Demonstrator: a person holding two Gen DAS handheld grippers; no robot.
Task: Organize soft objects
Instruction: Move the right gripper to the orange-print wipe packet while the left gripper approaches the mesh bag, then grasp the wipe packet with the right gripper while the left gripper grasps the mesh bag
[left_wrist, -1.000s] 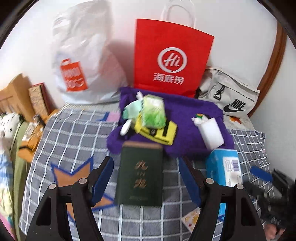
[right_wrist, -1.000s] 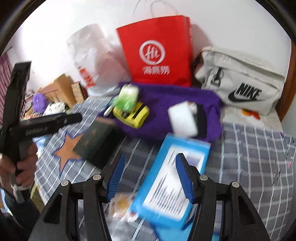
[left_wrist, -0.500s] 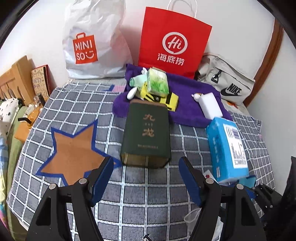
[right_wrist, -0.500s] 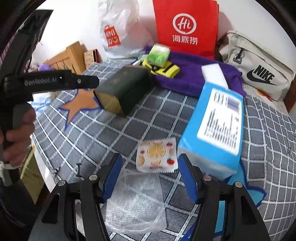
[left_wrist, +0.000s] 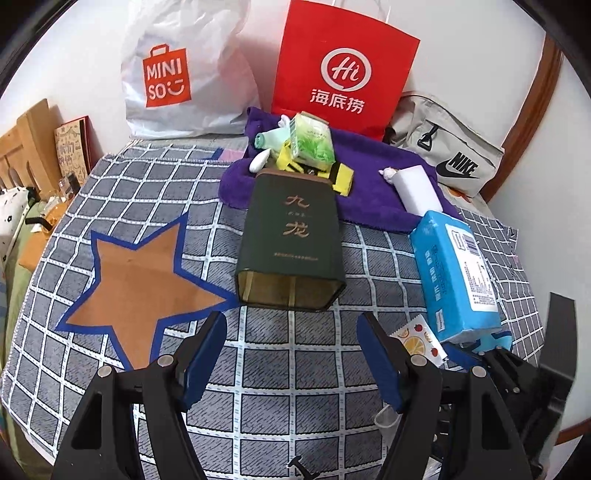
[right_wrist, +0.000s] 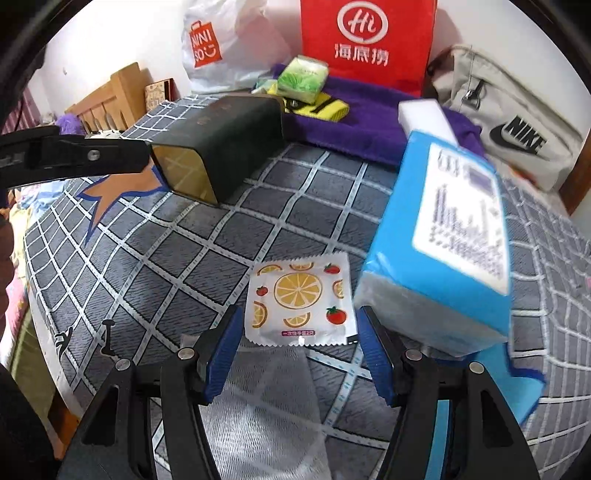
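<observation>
A dark green tin box (left_wrist: 291, 236) lies on its side on the checked cloth (left_wrist: 295, 369), its open end toward my open, empty left gripper (left_wrist: 291, 354). A blue tissue pack (left_wrist: 456, 273) lies to its right. Behind it a purple towel (left_wrist: 369, 177) carries a green tissue packet (left_wrist: 312, 144), a yellow item and a white block (left_wrist: 417, 188). My right gripper (right_wrist: 299, 350) is open and empty, just short of a fruit-print sachet (right_wrist: 299, 306), with the blue tissue pack (right_wrist: 450, 251) at its right. The tin (right_wrist: 221, 147) lies to the left.
A white MINISO bag (left_wrist: 177, 77), a red paper bag (left_wrist: 343, 70) and a grey Nike pouch (left_wrist: 450, 155) stand against the back wall. A clear plastic bag (right_wrist: 269, 413) lies under the right gripper. Wooden furniture (left_wrist: 26, 147) stands left of the cloth.
Both grippers have pulled back and lowered toward the near edge of the cloth. The right view now centres on the fruit-print sachet. Both stay open.
</observation>
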